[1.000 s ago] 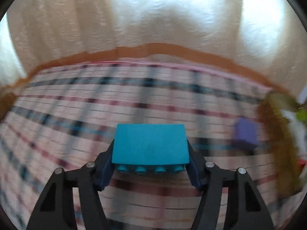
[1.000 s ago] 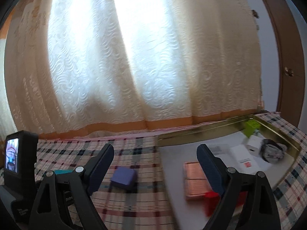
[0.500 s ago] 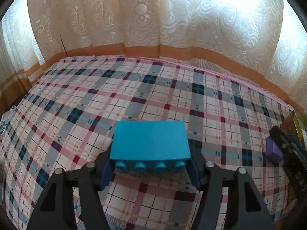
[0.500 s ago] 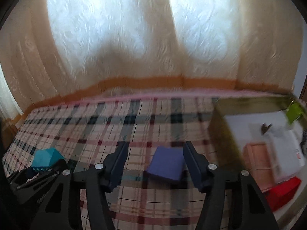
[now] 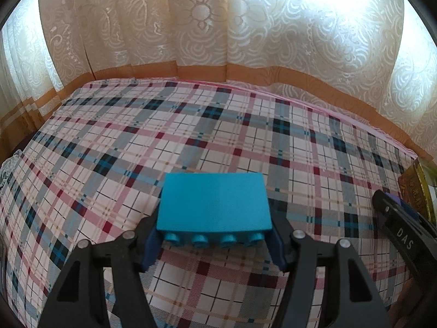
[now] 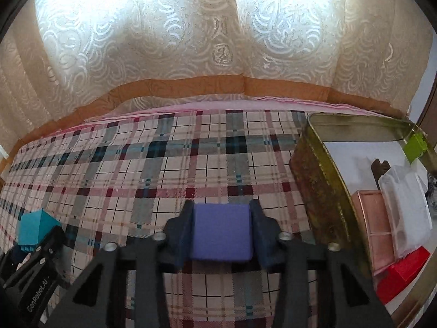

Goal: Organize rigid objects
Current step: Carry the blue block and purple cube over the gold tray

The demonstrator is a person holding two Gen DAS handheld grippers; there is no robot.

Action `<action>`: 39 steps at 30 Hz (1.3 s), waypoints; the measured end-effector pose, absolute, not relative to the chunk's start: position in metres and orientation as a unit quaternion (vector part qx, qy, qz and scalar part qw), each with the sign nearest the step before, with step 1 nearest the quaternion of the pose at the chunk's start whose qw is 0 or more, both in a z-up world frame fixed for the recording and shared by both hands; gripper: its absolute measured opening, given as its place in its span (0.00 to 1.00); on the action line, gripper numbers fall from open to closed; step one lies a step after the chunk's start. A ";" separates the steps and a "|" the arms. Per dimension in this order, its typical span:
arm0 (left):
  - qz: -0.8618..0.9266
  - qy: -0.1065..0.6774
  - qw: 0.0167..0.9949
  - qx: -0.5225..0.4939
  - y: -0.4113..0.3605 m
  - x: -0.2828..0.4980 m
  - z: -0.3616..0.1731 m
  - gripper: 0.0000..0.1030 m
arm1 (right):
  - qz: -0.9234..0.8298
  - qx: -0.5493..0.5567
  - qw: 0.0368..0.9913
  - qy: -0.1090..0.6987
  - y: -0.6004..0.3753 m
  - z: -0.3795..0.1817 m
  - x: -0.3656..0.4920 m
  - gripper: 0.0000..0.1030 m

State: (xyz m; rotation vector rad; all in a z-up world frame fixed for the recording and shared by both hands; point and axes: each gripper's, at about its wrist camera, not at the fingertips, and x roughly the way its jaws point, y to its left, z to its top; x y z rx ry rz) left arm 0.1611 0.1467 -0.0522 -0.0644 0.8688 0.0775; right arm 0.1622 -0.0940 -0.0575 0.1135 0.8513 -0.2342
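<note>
My left gripper [image 5: 214, 242] is shut on a teal studded brick [image 5: 214, 205] and holds it over the plaid cloth; the brick also shows at the left edge of the right wrist view [image 6: 35, 227]. My right gripper [image 6: 221, 232] is shut on a purple block [image 6: 221, 235], its pads pressed on both sides, low over the cloth. The right gripper shows at the right edge of the left wrist view [image 5: 404, 235]. A gold tin tray [image 6: 319, 175] stands just right of the purple block.
The tray holds a green brick [image 6: 415, 145], a white box [image 6: 407, 207], a pink case [image 6: 374, 218] and a red brick [image 6: 404, 270]. A plaid tablecloth [image 5: 191, 136] covers the table. Lace curtains [image 6: 191, 41] hang along the far edge.
My right gripper moved forward and closed on the purple block, which earlier lay loose between its open fingers. My left gripper keeps the teal brick and has barely moved.
</note>
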 end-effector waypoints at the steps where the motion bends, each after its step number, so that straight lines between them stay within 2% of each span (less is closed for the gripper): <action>1: 0.038 0.421 0.906 -0.031 0.147 0.161 -0.052 0.62 | -0.110 0.052 0.903 0.412 -0.095 -0.058 0.164 0.41; 9: 0.038 0.420 0.906 -0.032 0.146 0.162 -0.052 0.62 | -0.046 0.086 0.919 0.382 -0.096 -0.044 0.140 0.41; 14: 0.037 0.413 0.909 -0.035 0.143 0.157 -0.049 0.62 | -0.028 0.064 0.947 0.313 -0.087 -0.027 0.107 0.41; 26: 0.049 0.329 0.942 -0.036 0.136 0.130 -0.026 0.62 | -0.040 -0.015 0.985 0.166 -0.066 0.001 0.044 0.41; 39: 0.060 0.278 0.956 -0.069 0.139 0.095 -0.016 0.62 | -0.037 -0.020 0.989 0.144 -0.071 0.002 0.019 0.41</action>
